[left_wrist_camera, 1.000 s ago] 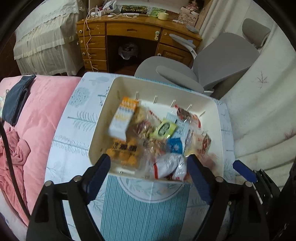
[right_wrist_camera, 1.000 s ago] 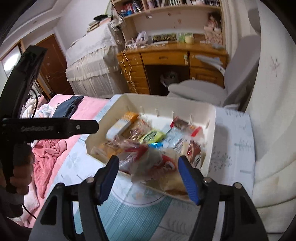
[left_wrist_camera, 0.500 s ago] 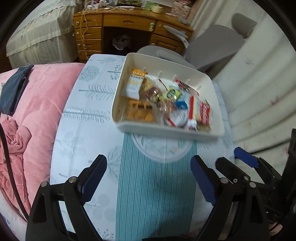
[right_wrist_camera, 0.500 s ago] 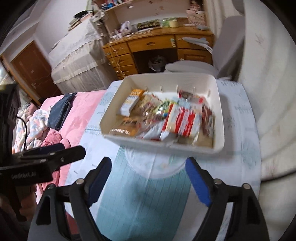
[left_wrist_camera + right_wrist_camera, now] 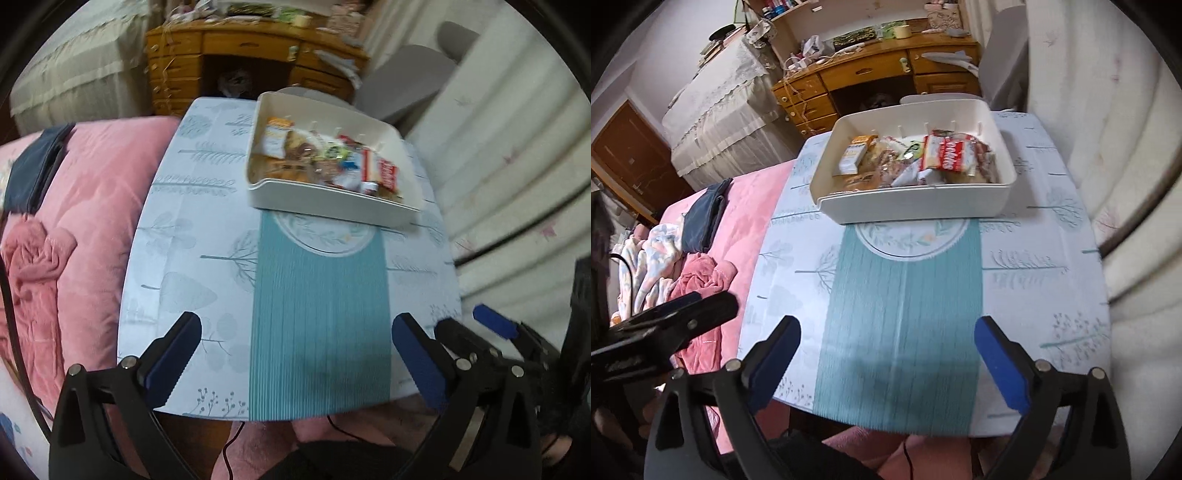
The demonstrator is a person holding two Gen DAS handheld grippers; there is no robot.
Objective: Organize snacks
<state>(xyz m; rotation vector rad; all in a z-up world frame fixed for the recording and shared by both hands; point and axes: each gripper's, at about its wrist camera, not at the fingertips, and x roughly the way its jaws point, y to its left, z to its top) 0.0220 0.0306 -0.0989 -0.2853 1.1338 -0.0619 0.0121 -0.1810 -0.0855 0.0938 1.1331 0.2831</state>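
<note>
Both grippers have pulled back from the bin. The table [image 5: 1052,258] carries the white bin [image 5: 916,206] of snacks [image 5: 942,158] at its far end. Left gripper [image 5: 295,354] and right gripper [image 5: 886,354] hover near, jaws spread, empty.

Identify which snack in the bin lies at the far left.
The orange-topped carton, against the bin's left wall; the red packet lies further right.

A small table [image 5: 1052,258] with a leaf-print cloth [image 5: 905,295] carries a cream bin [image 5: 916,203] at its far end.
</note>
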